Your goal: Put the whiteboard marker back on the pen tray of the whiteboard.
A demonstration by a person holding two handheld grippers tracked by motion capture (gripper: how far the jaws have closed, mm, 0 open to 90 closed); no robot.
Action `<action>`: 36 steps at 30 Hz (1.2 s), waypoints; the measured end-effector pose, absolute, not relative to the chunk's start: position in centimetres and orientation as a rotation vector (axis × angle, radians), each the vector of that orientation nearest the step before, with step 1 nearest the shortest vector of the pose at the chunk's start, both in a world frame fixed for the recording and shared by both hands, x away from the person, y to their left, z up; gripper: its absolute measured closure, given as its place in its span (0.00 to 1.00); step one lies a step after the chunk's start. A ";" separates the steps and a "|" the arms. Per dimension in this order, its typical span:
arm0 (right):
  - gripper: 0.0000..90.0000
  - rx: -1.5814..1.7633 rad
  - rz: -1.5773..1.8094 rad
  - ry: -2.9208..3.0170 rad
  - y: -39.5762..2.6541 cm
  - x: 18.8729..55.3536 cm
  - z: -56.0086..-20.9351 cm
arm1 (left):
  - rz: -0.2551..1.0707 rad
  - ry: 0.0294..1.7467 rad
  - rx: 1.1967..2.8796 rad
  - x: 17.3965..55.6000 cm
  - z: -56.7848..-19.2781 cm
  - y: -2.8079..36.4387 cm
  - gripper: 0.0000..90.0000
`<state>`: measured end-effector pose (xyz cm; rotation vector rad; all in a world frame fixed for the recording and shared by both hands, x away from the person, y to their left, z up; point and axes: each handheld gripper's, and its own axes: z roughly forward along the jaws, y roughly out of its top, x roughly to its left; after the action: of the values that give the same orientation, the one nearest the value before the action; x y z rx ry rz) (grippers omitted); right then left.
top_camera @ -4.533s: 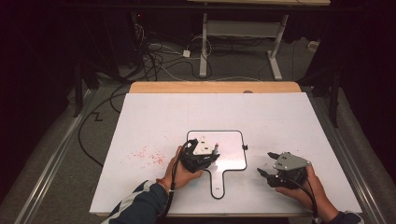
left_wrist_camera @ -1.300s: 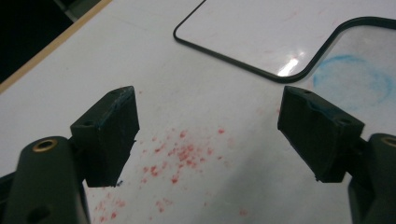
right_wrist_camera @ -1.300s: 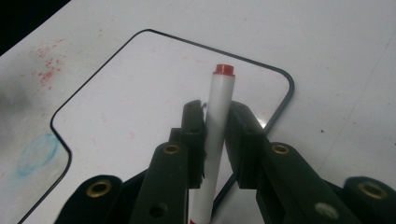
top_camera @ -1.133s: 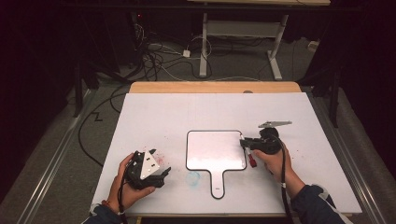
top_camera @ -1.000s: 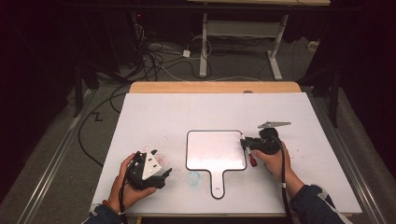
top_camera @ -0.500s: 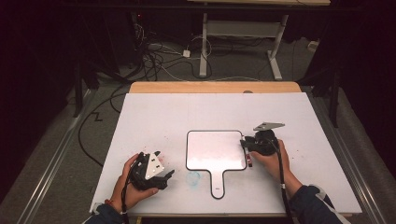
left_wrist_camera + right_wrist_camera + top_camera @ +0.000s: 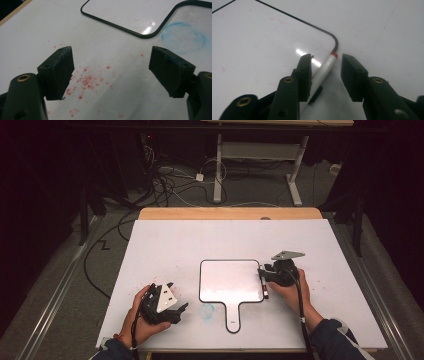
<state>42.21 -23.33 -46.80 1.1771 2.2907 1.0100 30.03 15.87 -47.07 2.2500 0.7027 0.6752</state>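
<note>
A small white paddle-shaped whiteboard with a black rim lies mid-table. A white marker with a red end lies along its right edge. My right gripper stands over that edge, and its jaws have just been opening. In the right gripper view the marker lies between the jaws of my right gripper, close to the left one, and neither pad presses it. My left gripper rests near the front left and is open with nothing in it. In its own view my left gripper hangs over red specks.
A blue smudge marks the white table top beside the board's handle. The table's wooden back edge lies beyond. Cables and desk legs stand on the floor behind.
Since the oldest frame my left gripper has left the whiteboard for the front left, and my right gripper has come to the board's right edge. Over the last second neither hand has shifted.
</note>
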 end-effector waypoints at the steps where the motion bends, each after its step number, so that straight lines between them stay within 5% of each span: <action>1: 0.66 1.171 1.027 2.288 -23.4 42.2 -46.7 | 0.675 0.701 2.251 30.0 -47.1 15.9 0.22; 22: 0.39 0.742 1.114 2.187 -24.7 36.9 -41.8 | 0.670 0.716 2.247 30.1 -47.2 15.7 0.20; 36: 0.29 0.676 1.117 2.154 -28.4 31.8 -43.2 | 0.690 0.743 2.216 30.0 -47.3 15.8 0.20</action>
<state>31.85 -28.43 -43.17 0.6763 2.1538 1.1171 29.95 15.79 -47.28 2.2160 0.7431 0.6902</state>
